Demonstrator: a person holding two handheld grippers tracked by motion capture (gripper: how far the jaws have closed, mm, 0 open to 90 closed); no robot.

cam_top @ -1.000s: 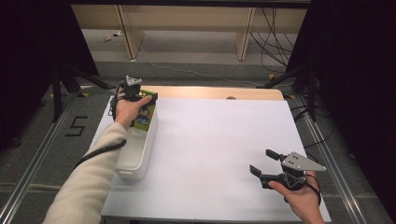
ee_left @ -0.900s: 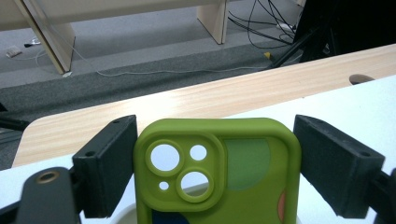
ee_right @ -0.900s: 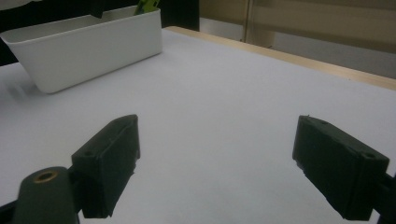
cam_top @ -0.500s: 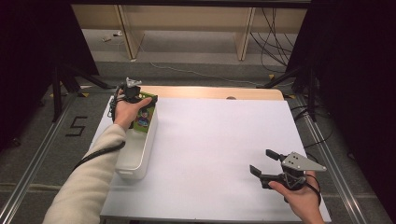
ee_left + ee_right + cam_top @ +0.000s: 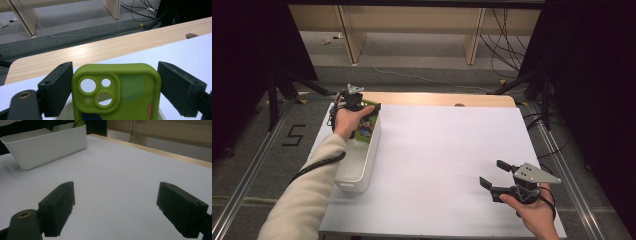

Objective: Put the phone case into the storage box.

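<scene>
A green phone case [image 5: 116, 92] with camera cut-outs stands between the jaws of my left gripper [image 5: 116, 85]. Both jaws touch its sides, so the gripper is shut on it. From above, the left gripper [image 5: 357, 107] holds the phone case [image 5: 366, 124] over the far end of a long white bin [image 5: 357, 165] at the table's left edge. My right gripper [image 5: 497, 172] hovers low over the white table top near the front right corner, open with nothing between its jaws. In the right gripper view the right gripper [image 5: 115, 207] faces the bin [image 5: 45, 147], which stands far off.
The white sheet [image 5: 447, 150] covers most of the table, and a wooden strip [image 5: 437, 99] with a cable hole runs along the far edge. Beyond the table are floor cables and wooden furniture legs.
</scene>
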